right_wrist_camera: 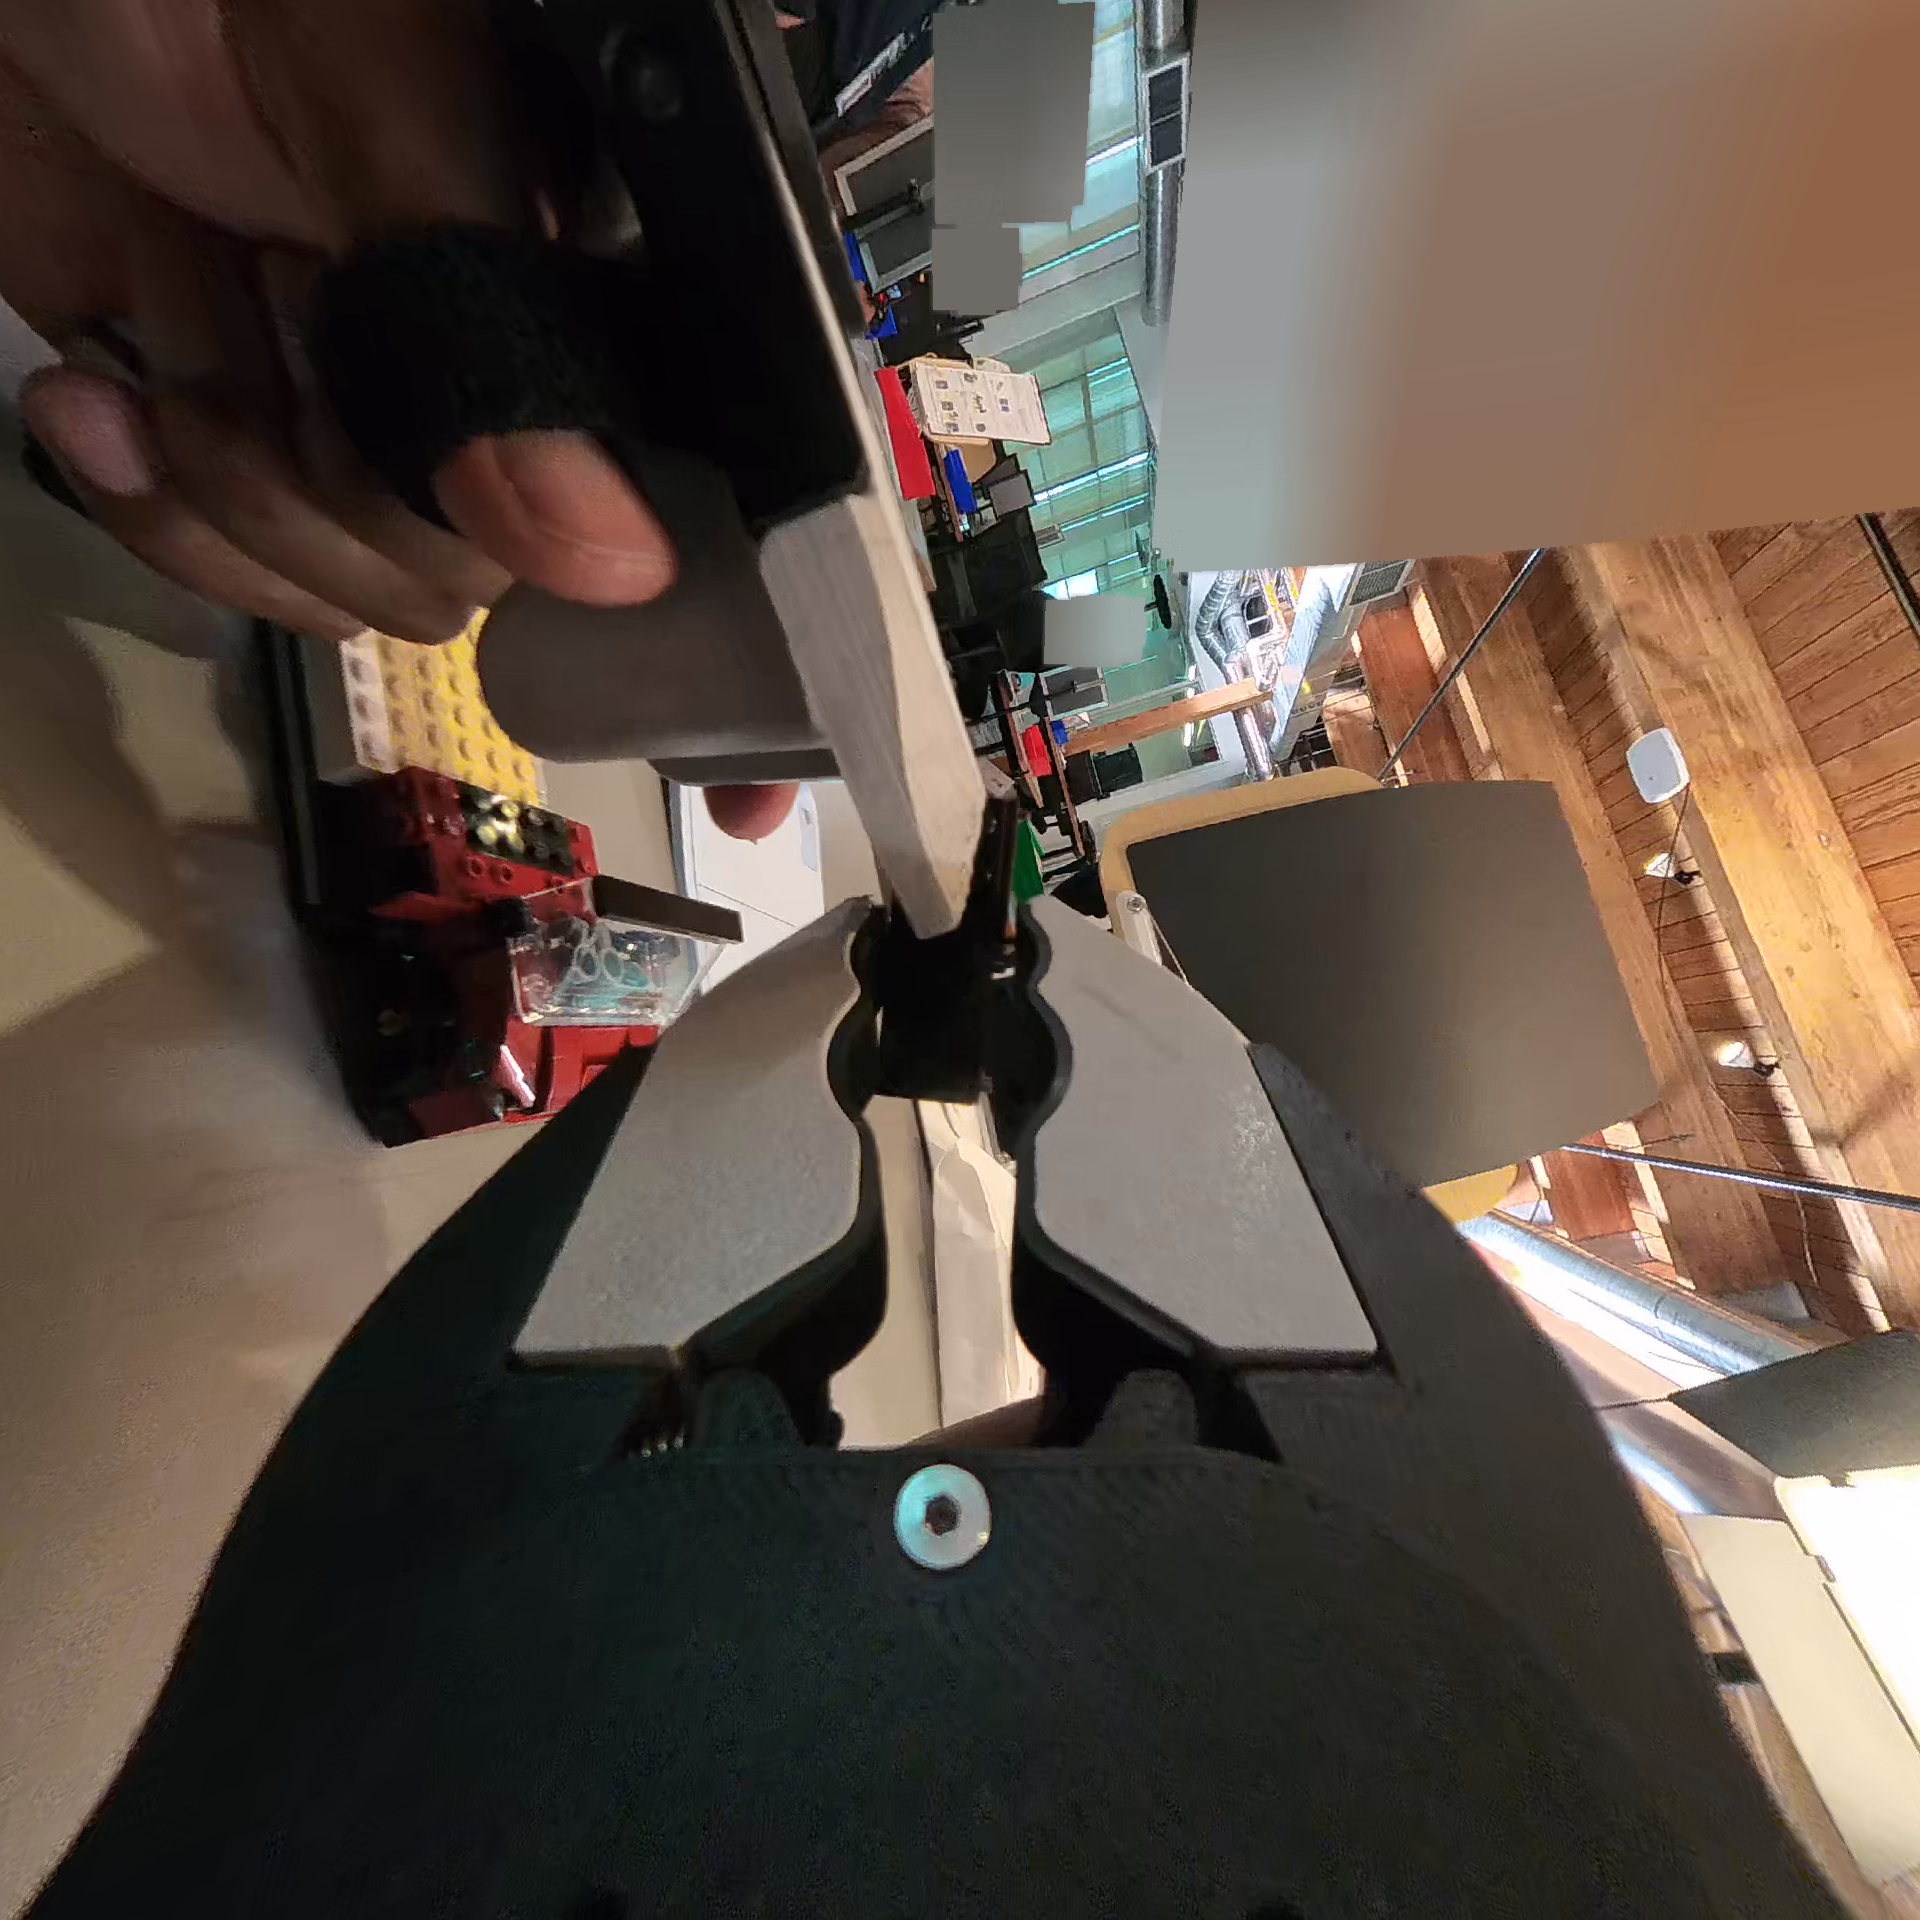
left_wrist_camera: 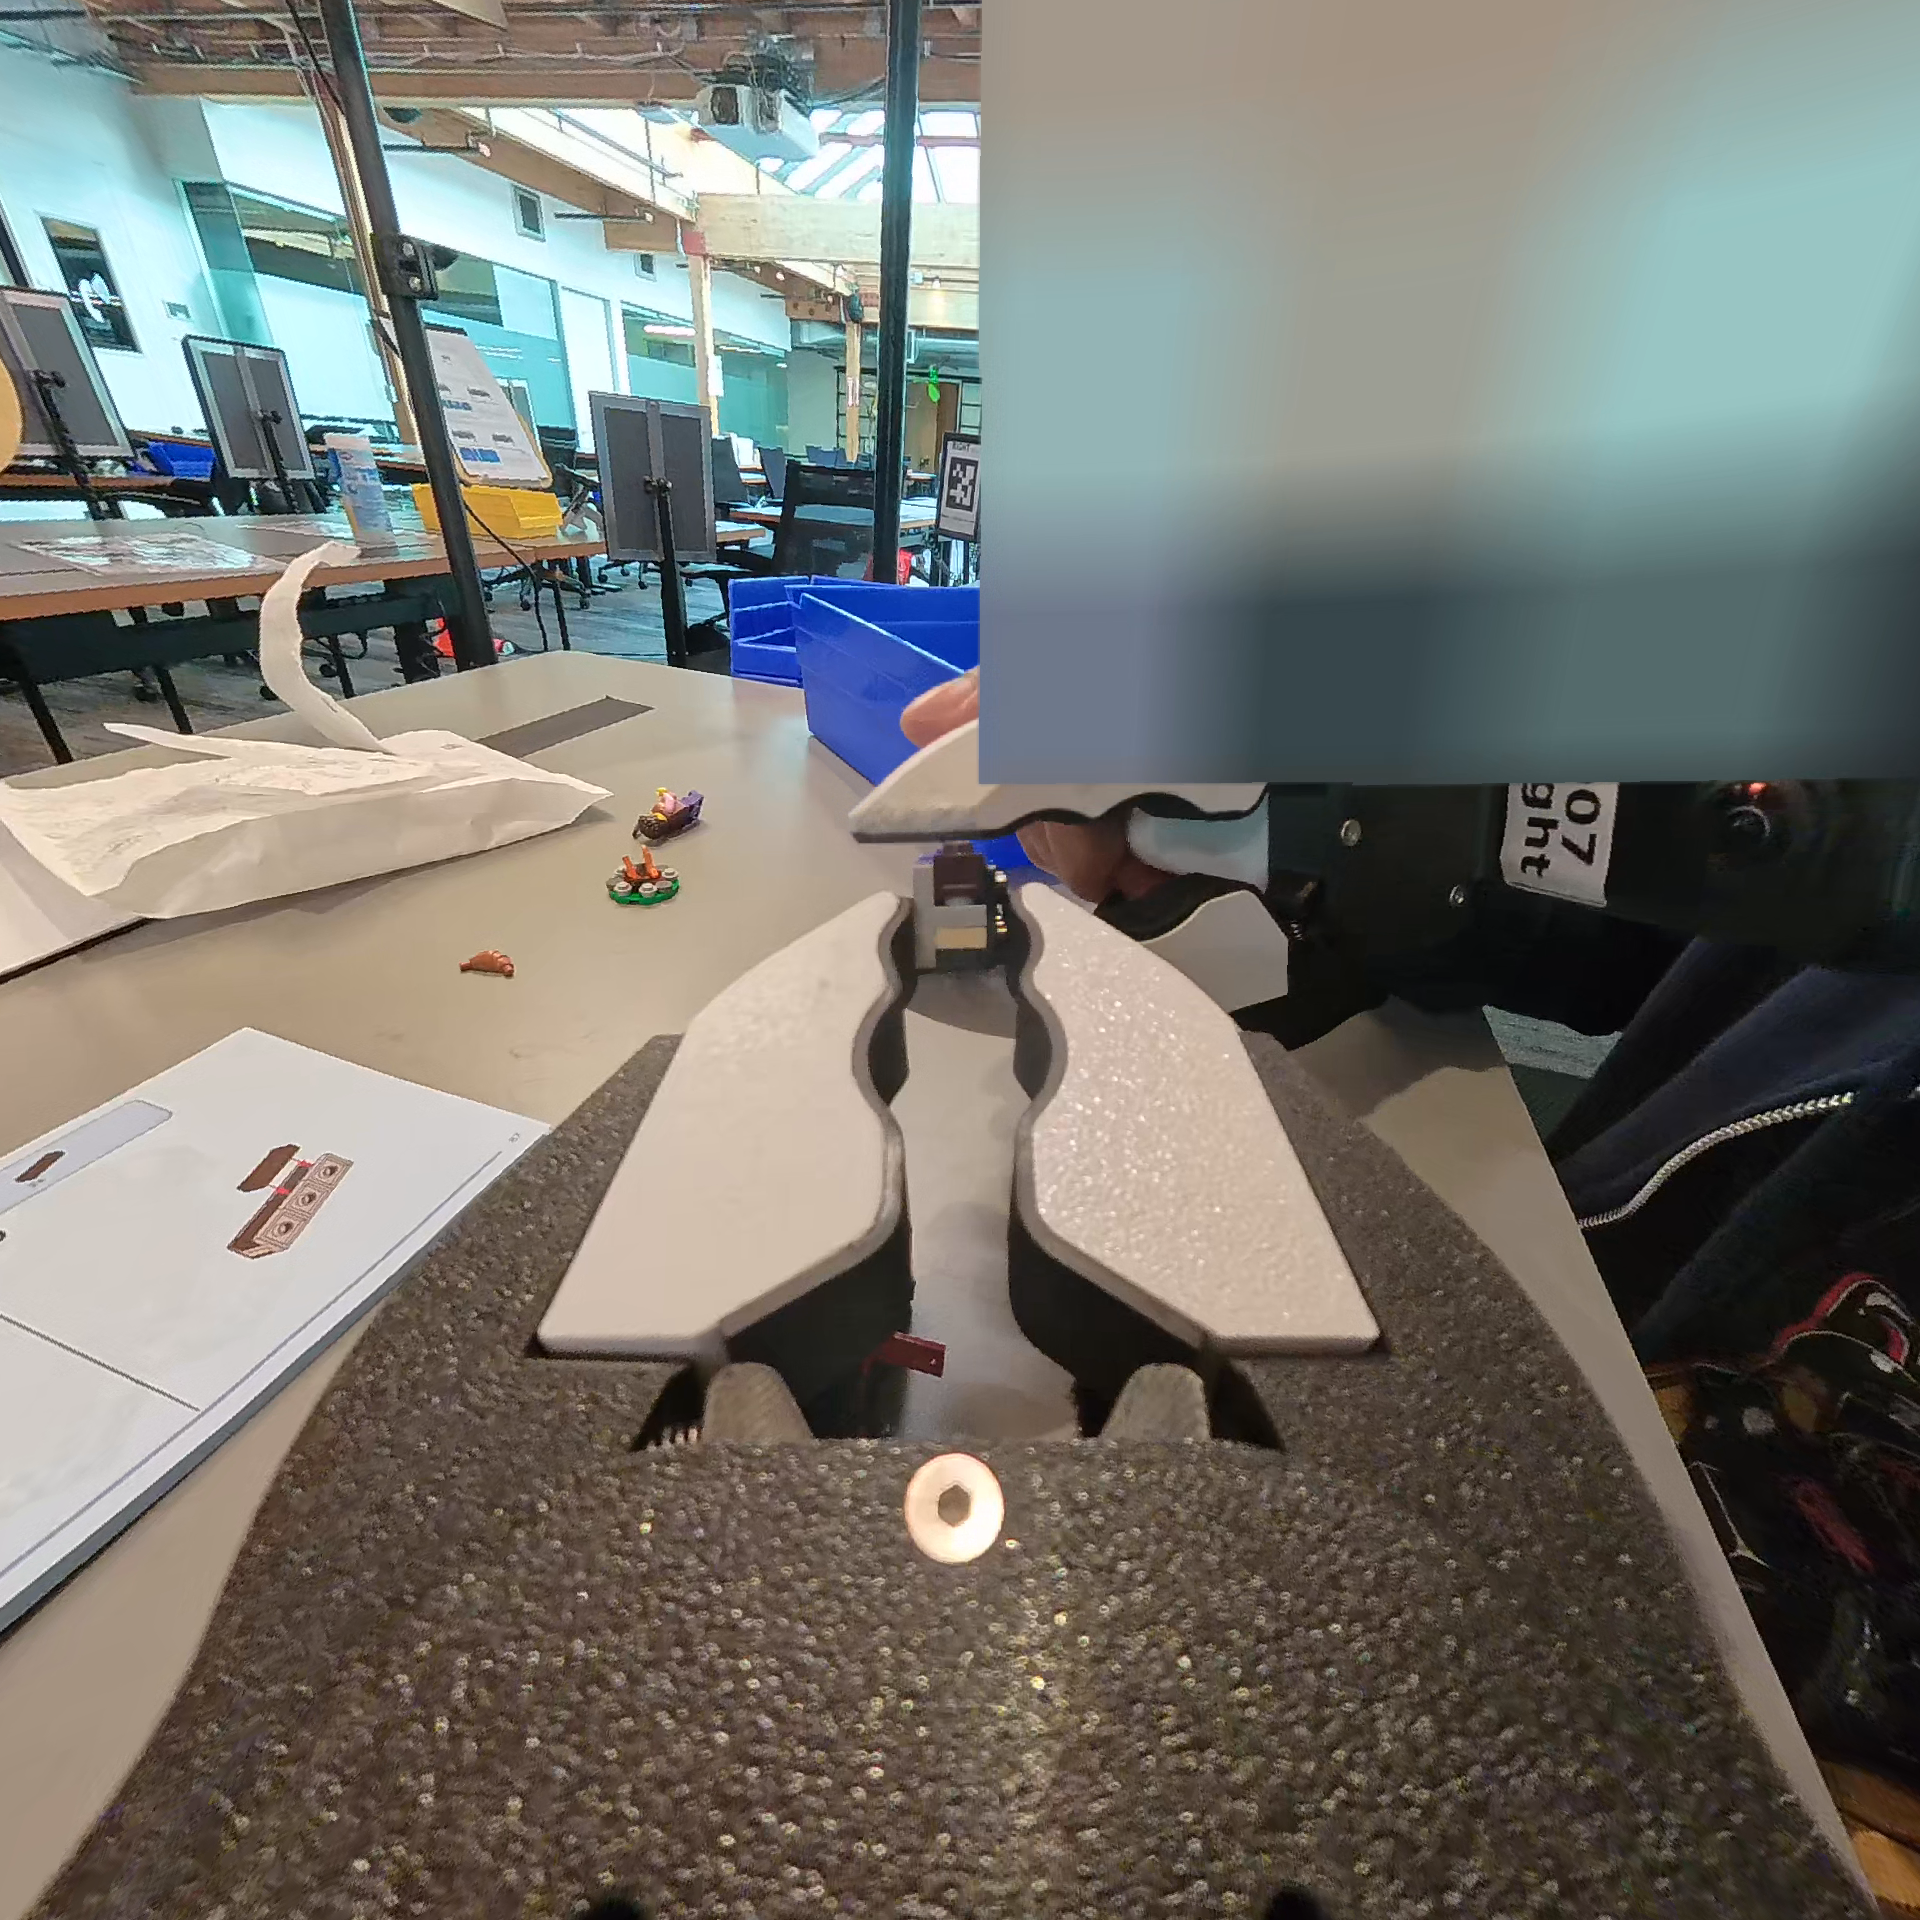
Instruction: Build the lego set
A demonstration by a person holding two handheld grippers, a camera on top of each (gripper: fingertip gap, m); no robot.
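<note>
My left gripper is shut on a small grey, brown and black brick assembly, held at its fingertips just above the grey table. My right gripper comes in from the right, turned on its side. In the left wrist view one of its fingers lies on top of the assembly and the other sits lower, behind it. In the right wrist view the assembly shows dark between the right pads, which close on it. A left finger reaches into the same spot.
An open instruction booklet, a white paper bag, a small campfire build, a purple figure build and a brown croissant piece lie on the left. Blue bins stand behind. A red brick build sits by a hand. Only a small space, under 4 cm, lies between the two pairs of fingers.
</note>
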